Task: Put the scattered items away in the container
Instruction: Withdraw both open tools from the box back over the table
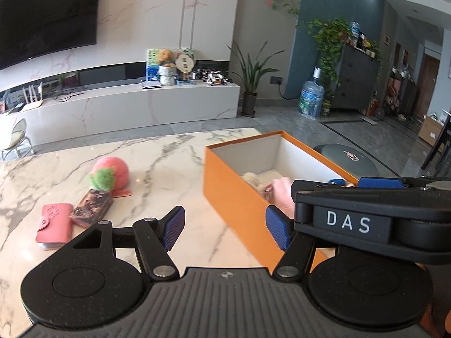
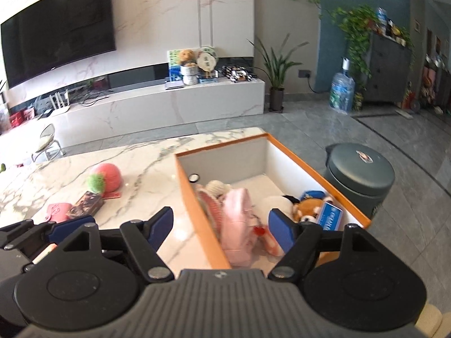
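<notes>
An orange box (image 1: 236, 197) stands at the right end of the marble table (image 1: 169, 155). It holds a pink backpack (image 2: 238, 219), plush toys (image 2: 307, 205) and a blue pack (image 2: 331, 217). Left of it lie a pink plush peach (image 1: 112, 170), a patterned pack (image 1: 91, 207) and a pink card holder (image 1: 55, 222). My left gripper (image 1: 225, 229) hangs open over bare table beside the box, with nothing between its fingers. My right gripper (image 2: 220, 229) is open above the box's near corner; the backpack lies below, clear of the pads.
A grey-green bin (image 2: 360, 171) stands on the floor just right of the box. The table's far edge (image 2: 157, 140) runs behind the box and the peach. A small chair (image 2: 46, 143) sits beyond the left end.
</notes>
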Demonstrator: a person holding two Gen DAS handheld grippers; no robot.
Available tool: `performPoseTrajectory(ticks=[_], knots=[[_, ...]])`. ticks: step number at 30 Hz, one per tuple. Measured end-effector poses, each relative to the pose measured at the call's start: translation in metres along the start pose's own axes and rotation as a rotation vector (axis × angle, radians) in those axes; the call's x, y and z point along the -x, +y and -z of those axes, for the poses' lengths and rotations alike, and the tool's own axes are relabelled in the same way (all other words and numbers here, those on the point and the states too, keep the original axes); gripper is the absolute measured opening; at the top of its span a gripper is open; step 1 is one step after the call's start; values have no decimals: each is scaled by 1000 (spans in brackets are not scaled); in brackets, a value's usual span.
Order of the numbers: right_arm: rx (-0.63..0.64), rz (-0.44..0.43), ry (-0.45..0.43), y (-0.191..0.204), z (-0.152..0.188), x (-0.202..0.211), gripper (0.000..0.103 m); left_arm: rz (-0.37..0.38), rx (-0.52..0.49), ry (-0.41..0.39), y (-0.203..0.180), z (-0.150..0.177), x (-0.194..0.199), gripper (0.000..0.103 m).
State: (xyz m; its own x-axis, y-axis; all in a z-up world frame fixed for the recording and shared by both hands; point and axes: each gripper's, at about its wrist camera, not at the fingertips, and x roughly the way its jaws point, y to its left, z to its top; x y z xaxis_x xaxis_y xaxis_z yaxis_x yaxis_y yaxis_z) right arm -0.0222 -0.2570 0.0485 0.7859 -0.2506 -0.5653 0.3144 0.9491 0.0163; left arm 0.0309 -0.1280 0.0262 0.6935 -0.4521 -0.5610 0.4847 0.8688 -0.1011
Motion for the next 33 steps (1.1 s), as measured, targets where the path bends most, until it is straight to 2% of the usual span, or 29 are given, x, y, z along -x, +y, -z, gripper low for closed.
performPoseTrajectory(ticks=[10,17,25,33], knots=[[95,-41,11,61,2,-1,76,-84,46,-5,52,10,13,75],[166,-105,35,109,5,-12,76,-159,112,31,98,19,16,75],[208,-187,84,158,13,-36,77,-215,159,72,141,30,13,74],[241,-221,145,187,13,-75,78,-246,192,131,167,36,-10,74]])
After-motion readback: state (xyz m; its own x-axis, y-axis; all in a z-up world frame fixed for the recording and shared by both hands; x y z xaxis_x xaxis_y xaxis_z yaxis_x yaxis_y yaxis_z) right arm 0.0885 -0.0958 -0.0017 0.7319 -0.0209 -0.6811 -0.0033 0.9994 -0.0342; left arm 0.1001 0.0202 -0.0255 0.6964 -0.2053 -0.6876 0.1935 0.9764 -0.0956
